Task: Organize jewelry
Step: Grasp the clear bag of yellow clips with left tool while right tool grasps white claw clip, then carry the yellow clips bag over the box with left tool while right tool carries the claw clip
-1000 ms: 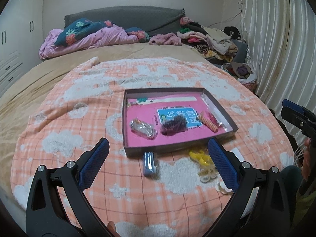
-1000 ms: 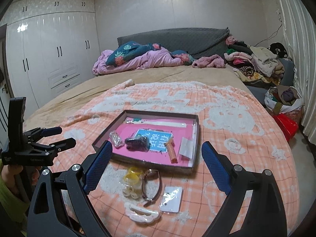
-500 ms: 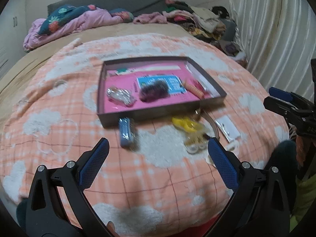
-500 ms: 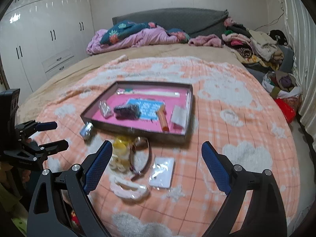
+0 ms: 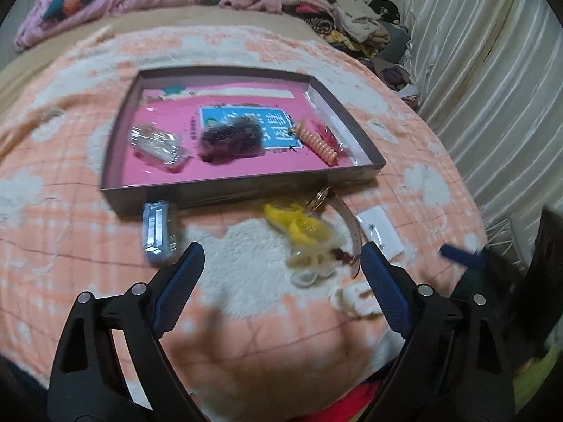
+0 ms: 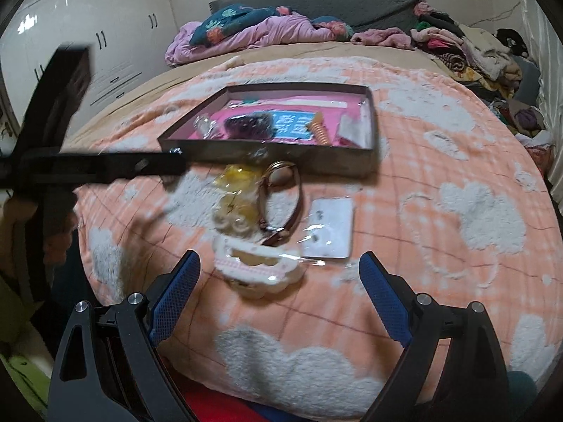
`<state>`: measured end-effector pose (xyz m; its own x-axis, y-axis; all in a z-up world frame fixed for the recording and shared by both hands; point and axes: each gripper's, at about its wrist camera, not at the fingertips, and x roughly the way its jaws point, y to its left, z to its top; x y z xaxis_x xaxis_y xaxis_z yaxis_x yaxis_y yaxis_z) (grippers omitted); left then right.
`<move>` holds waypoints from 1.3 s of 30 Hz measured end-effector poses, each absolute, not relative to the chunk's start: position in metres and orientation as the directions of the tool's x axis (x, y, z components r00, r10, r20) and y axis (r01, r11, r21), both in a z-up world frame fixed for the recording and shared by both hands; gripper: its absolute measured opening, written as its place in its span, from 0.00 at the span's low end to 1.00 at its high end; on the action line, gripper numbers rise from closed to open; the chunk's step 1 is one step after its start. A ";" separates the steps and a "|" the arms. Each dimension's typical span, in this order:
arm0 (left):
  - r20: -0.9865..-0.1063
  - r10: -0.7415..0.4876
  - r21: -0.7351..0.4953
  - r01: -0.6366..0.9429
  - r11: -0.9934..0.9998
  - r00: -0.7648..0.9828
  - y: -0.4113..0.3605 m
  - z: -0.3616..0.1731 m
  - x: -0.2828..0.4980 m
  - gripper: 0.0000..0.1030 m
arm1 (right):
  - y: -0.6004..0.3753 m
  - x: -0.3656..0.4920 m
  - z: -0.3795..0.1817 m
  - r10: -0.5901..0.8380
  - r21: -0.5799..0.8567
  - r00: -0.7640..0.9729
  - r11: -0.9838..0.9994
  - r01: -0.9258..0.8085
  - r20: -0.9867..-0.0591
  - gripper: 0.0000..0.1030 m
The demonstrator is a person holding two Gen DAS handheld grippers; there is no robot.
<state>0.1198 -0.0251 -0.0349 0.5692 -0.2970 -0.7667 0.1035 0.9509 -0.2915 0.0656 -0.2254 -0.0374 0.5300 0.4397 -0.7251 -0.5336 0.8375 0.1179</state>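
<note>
A shallow grey box [image 5: 246, 190] with a pink lining lies on the peach blanket; it also shows in the right wrist view [image 6: 281, 156]. Inside are a clear packet [image 5: 158, 144], a dark fuzzy hair tie [image 5: 232, 139] and an orange spiral tie [image 5: 320, 142]. In front of the box lie a silver-blue clip [image 5: 159, 232], yellow packets [image 5: 299, 227], a brown watch [image 6: 281, 197], a white card [image 6: 330, 228] and a white hair claw [image 6: 260, 269]. My left gripper [image 5: 281, 281] is open and empty above the blanket. My right gripper [image 6: 278, 288] is open and empty just short of the claw.
The blanket [image 6: 457, 211] covers a bed with a purple quilt [image 6: 253, 31] and a clothes pile [image 6: 475, 45] at the far end. White curtains [image 5: 492, 70] hang on the right, wardrobes [image 6: 105, 45] on the left. The left tool's arm [image 6: 88, 168] crosses the right wrist view.
Both grippers have moved down and closer to the blanket and the loose items. The left tool now reaches across the right wrist view. Both stay open and empty.
</note>
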 end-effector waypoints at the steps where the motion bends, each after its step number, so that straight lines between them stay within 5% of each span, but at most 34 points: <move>1: -0.770 -0.312 -0.304 0.109 0.946 0.556 -0.029 -0.038 0.127 0.81 | -0.222 0.066 -0.039 0.436 0.115 0.532 0.839 -0.532 -0.726 0.88; 7: -0.795 -0.377 -0.385 0.085 0.919 0.476 -0.038 -0.060 0.157 0.80 | -0.208 0.070 -0.051 0.457 0.161 0.506 0.837 -0.522 -0.731 0.88; 14: -0.799 -0.417 -0.435 0.061 0.898 0.434 -0.044 -0.080 0.168 0.66 | -0.188 0.077 -0.070 0.431 0.144 0.486 0.841 -0.521 -0.760 0.87; 19: -0.800 -0.436 -0.455 0.057 0.889 0.412 -0.047 -0.090 0.170 0.57 | -0.185 0.088 -0.080 0.402 0.112 0.492 0.848 -0.518 -0.772 0.65; 21: -0.796 -0.442 -0.458 0.066 0.886 0.414 -0.048 -0.091 0.170 0.52 | -0.190 0.089 -0.078 0.427 0.142 0.485 0.843 -0.518 -0.763 0.65; 23: -0.781 -0.472 -0.487 0.075 0.870 0.409 -0.048 -0.092 0.172 0.36 | -0.194 0.087 -0.075 0.432 0.141 0.486 0.839 -0.525 -0.760 0.65; 29: -0.757 -0.489 -0.497 0.105 0.861 0.433 -0.048 -0.085 0.165 0.20 | -0.213 0.085 -0.060 0.453 0.163 0.518 0.845 -0.510 -0.726 0.65; 39: -0.733 -0.477 -0.489 0.112 0.865 0.485 -0.028 -0.071 0.149 0.13 | -0.223 0.078 -0.043 0.453 0.156 0.561 0.854 -0.497 -0.692 0.65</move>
